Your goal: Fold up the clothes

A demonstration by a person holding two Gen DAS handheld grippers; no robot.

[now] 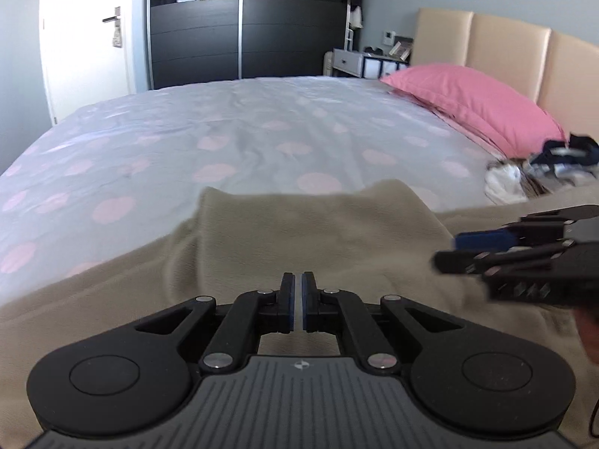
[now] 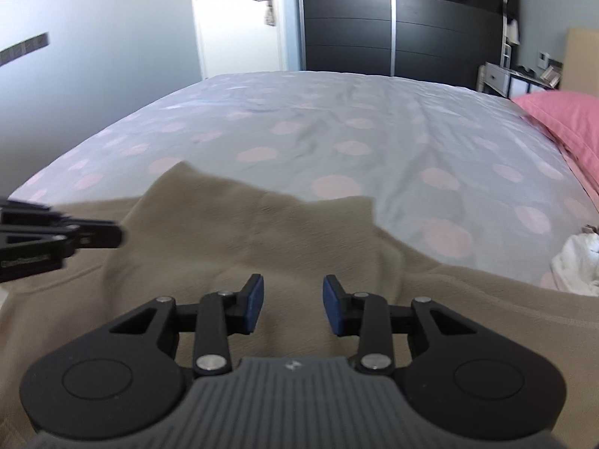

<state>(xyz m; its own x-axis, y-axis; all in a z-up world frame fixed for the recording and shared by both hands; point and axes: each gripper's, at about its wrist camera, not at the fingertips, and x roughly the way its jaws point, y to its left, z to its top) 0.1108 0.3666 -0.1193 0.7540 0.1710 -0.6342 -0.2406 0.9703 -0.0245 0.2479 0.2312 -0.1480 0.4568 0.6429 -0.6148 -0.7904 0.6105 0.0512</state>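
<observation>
A beige garment [image 1: 318,232] lies spread over the near part of the bed, with a folded flap reaching toward the middle; it also fills the foreground of the right wrist view [image 2: 262,232]. My left gripper [image 1: 297,280] hovers low over it with its jaws shut and only a thin slit between the pads; no cloth shows pinched in them. My right gripper [image 2: 293,292] stands open above the same garment with nothing between its blue pads. Each gripper shows in the other's view: the right gripper [image 1: 468,252] at the right edge, the left gripper [image 2: 108,235] at the left edge.
The bed has a grey cover with pink dots [image 1: 243,131]. A pink pillow [image 1: 475,101] lies against the beige headboard [image 1: 505,45]. A pile of other clothes [image 1: 531,179] sits at the right, white cloth [image 2: 576,258] among it. A dark wardrobe [image 1: 243,30] and a door [image 1: 86,37] stand beyond.
</observation>
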